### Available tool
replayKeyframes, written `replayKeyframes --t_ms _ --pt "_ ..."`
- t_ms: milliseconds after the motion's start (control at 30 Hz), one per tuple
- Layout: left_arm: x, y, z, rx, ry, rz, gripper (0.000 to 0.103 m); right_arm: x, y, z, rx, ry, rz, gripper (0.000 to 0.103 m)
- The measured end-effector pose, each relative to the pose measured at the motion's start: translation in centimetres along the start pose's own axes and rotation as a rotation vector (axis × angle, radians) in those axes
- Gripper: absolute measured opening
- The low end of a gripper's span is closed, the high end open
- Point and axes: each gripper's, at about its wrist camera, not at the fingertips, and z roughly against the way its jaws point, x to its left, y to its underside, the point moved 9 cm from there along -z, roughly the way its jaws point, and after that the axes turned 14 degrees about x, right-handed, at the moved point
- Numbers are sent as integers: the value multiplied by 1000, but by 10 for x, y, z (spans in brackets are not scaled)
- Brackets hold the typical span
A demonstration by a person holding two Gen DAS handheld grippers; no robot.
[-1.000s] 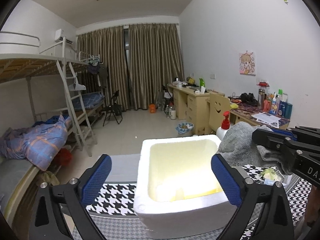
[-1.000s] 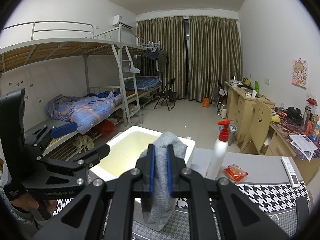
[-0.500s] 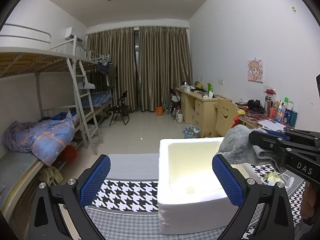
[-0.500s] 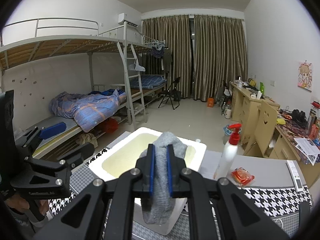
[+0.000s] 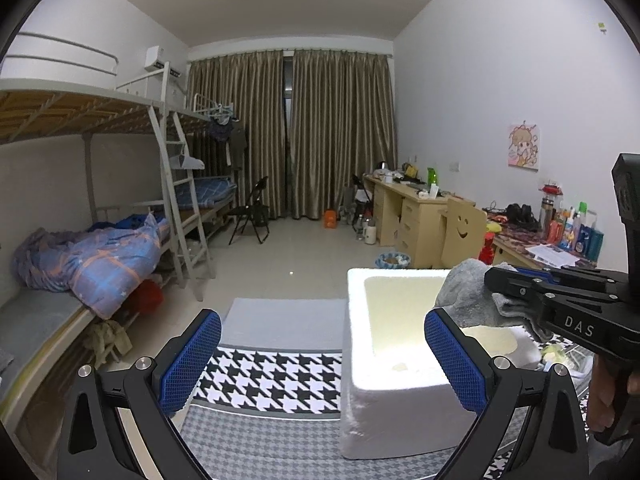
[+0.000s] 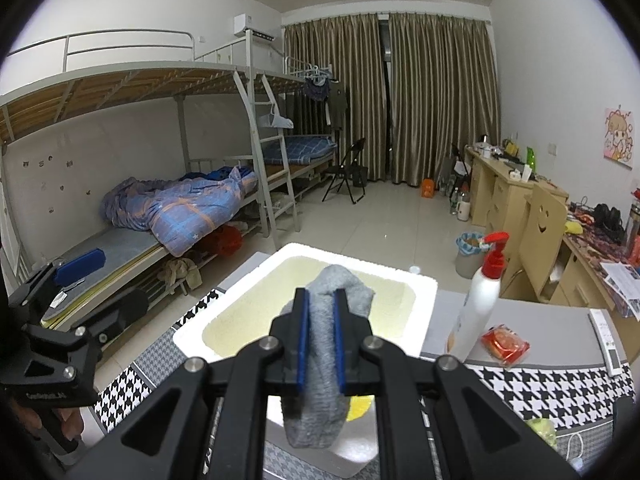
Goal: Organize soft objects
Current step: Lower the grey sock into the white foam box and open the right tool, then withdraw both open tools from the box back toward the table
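Right wrist view shows the right gripper (image 6: 320,336) clamped tight on a grey sock (image 6: 324,344), whose folded top bulges above the blue pads while its loose end droops below them, all of it over the open white foam box (image 6: 420,292) on the houndstooth cloth (image 6: 560,384). Seen from the left wrist, the left gripper (image 5: 320,356) is spread wide and empty (its right pad just in front of the box wall), nothing touching either pad.
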Motion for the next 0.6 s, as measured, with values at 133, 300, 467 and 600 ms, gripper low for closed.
replayKeyframes --t_ms 133,300,467,600 --pt "2 2 -1 5 -4 -1 102 3 -1 -6 15 -12 5 14" --pt "4 5 -1 3 -11 -6 102 8 -3 -11 16 -19 5 23" --pt "8 7 0 8 -28 4 102 9 -4 -15 15 -39 -23 72" --pt "8 8 1 8 -33 5 102 8 -3 -10 11 -47 -24 72"
